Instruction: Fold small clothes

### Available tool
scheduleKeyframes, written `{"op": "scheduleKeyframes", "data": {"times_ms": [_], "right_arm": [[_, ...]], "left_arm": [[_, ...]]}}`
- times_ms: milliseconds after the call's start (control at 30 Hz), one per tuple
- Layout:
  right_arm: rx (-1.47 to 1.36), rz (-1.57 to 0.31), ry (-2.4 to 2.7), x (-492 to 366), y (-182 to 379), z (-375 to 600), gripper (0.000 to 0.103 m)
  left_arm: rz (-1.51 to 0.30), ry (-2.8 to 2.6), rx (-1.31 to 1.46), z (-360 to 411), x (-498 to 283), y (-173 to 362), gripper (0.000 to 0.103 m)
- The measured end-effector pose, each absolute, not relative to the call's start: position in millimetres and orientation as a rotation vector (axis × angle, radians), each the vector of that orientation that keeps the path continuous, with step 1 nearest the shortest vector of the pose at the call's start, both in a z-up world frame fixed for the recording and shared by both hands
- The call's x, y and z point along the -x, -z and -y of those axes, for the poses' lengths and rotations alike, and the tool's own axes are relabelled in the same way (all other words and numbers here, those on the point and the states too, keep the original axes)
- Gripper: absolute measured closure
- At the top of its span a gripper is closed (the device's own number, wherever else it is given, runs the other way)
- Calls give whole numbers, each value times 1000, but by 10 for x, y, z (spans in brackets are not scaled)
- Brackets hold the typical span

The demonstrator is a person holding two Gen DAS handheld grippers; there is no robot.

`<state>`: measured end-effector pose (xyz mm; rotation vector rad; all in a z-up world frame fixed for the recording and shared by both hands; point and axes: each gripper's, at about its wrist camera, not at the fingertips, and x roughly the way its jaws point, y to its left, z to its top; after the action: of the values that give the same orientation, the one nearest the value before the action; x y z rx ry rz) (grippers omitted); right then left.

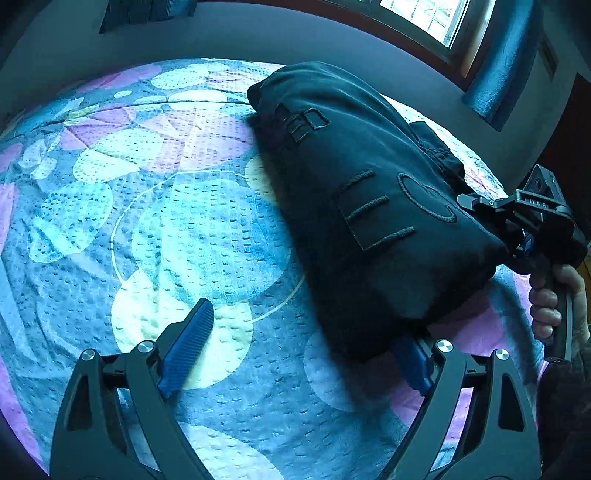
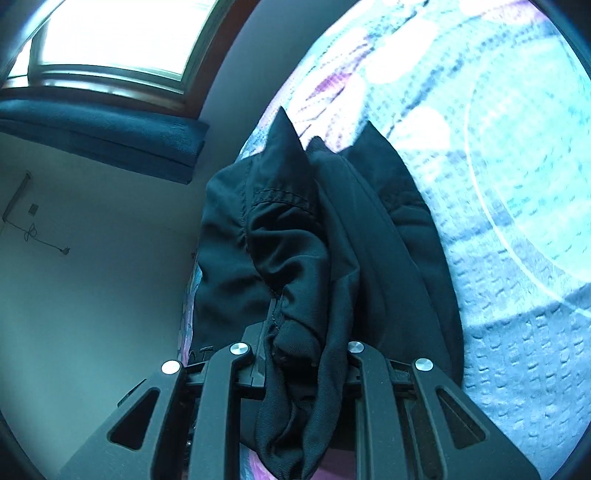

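Note:
A black garment (image 1: pixel 362 206) with stitched letters lies bunched on the right part of the patterned bedspread (image 1: pixel 166 221). My left gripper (image 1: pixel 301 350) stands open and wide just above the bedspread. Its left blue pad (image 1: pixel 188 343) is bare, and its right pad (image 1: pixel 413 363) is partly covered by the garment's near corner. My right gripper (image 1: pixel 517 221), held by a hand (image 1: pixel 546 302), grips the garment's right end. In the right wrist view the black garment (image 2: pixel 314 240) is bunched between the jaws of my right gripper (image 2: pixel 306 354), whose fingertips are hidden by cloth.
The bedspread's far edge meets a grey wall (image 1: pixel 258 40). A bright window (image 2: pixel 110 33) with a blue ledge (image 2: pixel 103 133) beneath it stands beyond the bed. A wall with a cable (image 2: pixel 40 236) runs beside the bed's edge.

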<state>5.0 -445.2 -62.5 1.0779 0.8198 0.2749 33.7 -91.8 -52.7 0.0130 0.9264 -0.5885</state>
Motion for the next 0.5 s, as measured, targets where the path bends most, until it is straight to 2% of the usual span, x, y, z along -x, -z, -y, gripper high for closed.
{"op": "scheduleKeyframes", "data": {"times_ms": [100, 233, 267, 300, 367, 433, 467, 500], "right_arm": [[-1076, -817, -292, -63, 607, 4435, 83], [-1083, -847, -293, 0, 567, 4469, 71], [-1079, -853, -292, 31, 552, 4470, 67], [-1078, -861, -292, 67, 535, 4470, 58], [-1087, -862, -299, 154, 531, 4500, 49], [-1080, -863, -306, 232, 520, 4495, 49], [-1054, -866, -296, 237, 496, 4463, 58], [-1013, -864, -273, 252, 461, 4443, 74]], "left_arm": [[-914, 580, -27, 926, -316, 514, 13], [-925, 581, -16, 912, -341, 528, 13], [-925, 580, -16, 913, -339, 527, 13], [-924, 579, -19, 916, -337, 527, 13], [-926, 577, -22, 927, -333, 533, 12], [-926, 578, -20, 924, -336, 531, 12], [-926, 578, -21, 925, -337, 530, 12], [-926, 578, -20, 923, -338, 529, 12]]}}
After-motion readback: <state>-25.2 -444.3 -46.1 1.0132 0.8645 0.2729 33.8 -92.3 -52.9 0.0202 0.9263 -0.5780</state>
